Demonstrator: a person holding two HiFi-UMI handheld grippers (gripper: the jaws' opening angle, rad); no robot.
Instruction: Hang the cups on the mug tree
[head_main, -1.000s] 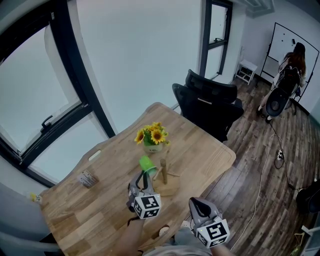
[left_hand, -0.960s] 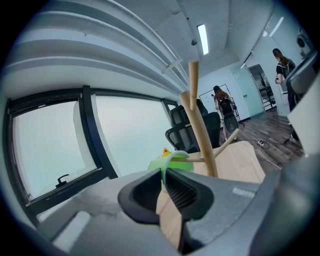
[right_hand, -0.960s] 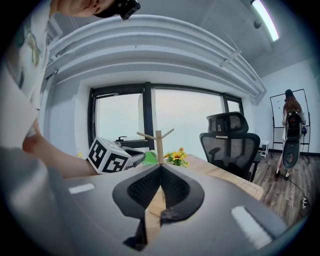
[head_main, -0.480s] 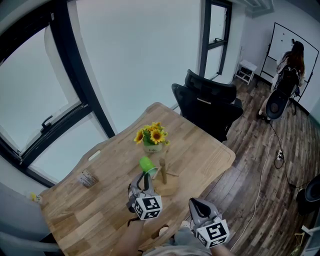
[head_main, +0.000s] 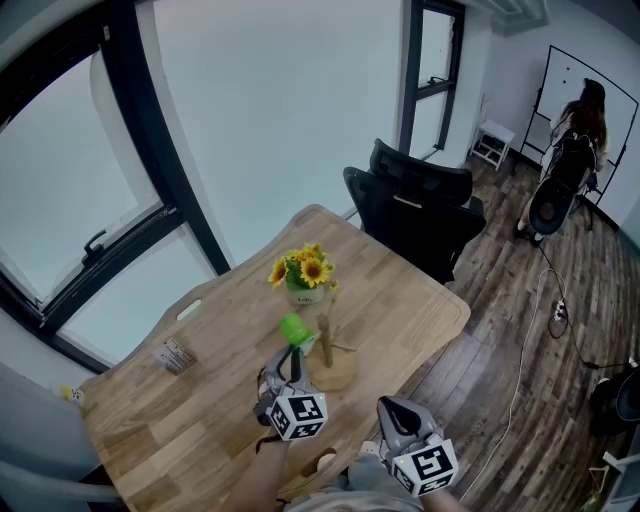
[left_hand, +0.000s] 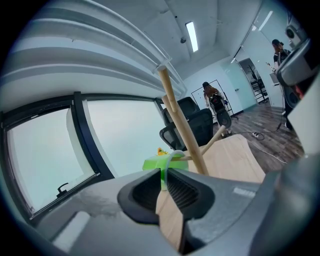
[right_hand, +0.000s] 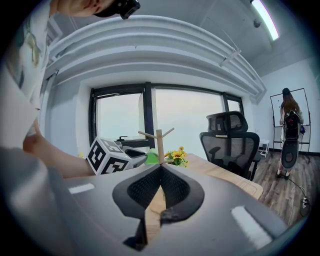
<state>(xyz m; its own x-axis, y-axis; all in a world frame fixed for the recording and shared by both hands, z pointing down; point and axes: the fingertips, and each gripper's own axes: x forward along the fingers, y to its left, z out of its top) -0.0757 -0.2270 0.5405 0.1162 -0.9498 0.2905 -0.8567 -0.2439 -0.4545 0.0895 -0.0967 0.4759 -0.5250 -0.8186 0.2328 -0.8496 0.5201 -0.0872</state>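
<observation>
From my head I see both grippers over the table (head_main: 200, 410). My left gripper (head_main: 292, 352) reaches to the green cup (head_main: 294, 328), which is up off the table, just beside the tree (head_main: 327, 345) on its left. My right gripper (head_main: 393, 406) hangs near the table's edge, well apart from both. This view does not show the gaps of the jaws.

The left gripper view does. The cup's pale handle (left_hand: 169, 159) stands in the slim gap between my left jaws. The tip of a low branch (left_hand: 186, 158) shows inside the handle's loop, close to the leaning stem. These jaws have just been opening, so the grip is let go: the pads stand close on both sides of the handle but do not squeeze it.

The right gripper view shows my right jaws with tips together and nothing between them. Farther off it shows the left gripper's cube (right_hand: 111, 156) from the side, with the cup at the tree and sunflowers (right_hand: 177, 154) behind.

Compared with one second ago, the cup is in almost the same place by the tree. The left gripper has rolled a little, and the right gripper has not moved.
</observation>
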